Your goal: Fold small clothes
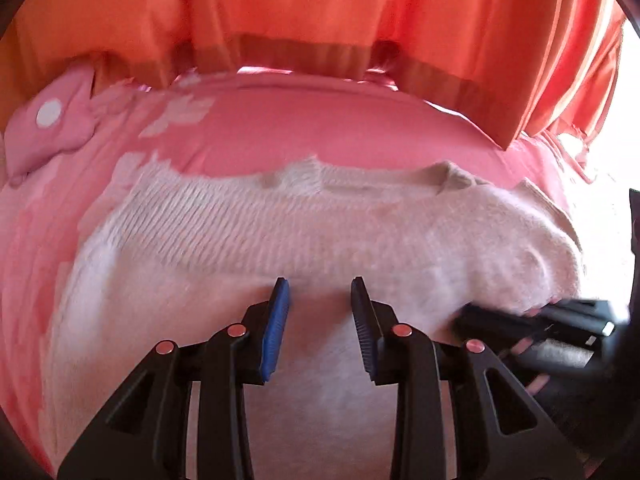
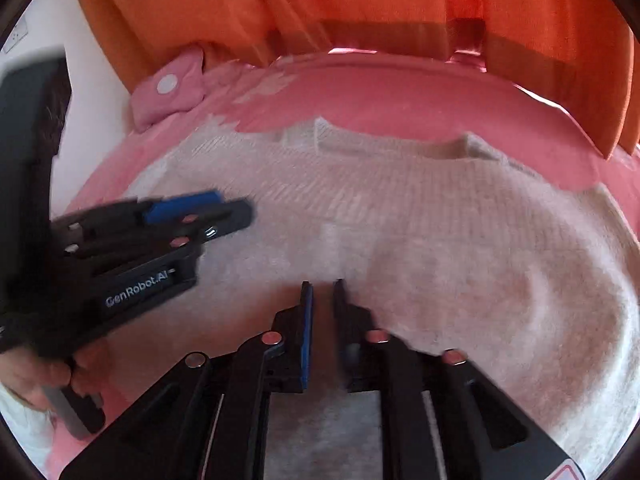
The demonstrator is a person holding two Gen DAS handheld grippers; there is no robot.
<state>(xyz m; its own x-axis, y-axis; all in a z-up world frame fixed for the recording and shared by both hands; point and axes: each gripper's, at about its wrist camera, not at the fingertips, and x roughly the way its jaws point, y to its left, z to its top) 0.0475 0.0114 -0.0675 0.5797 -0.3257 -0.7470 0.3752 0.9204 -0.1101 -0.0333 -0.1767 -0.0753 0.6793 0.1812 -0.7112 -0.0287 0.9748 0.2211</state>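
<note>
One cream knit sweater (image 1: 280,240) lay flat on the pink bed (image 1: 340,140). Left claw (image 1: 320,320) released; right claw (image 2: 322,320) narrowly parted, grasping nothing, both over its near edge.

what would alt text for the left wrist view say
The left gripper hangs open over a cream knitted sweater spread on a pink bedspread. The right gripper reaches in from the right, with orange curtains behind.
</note>
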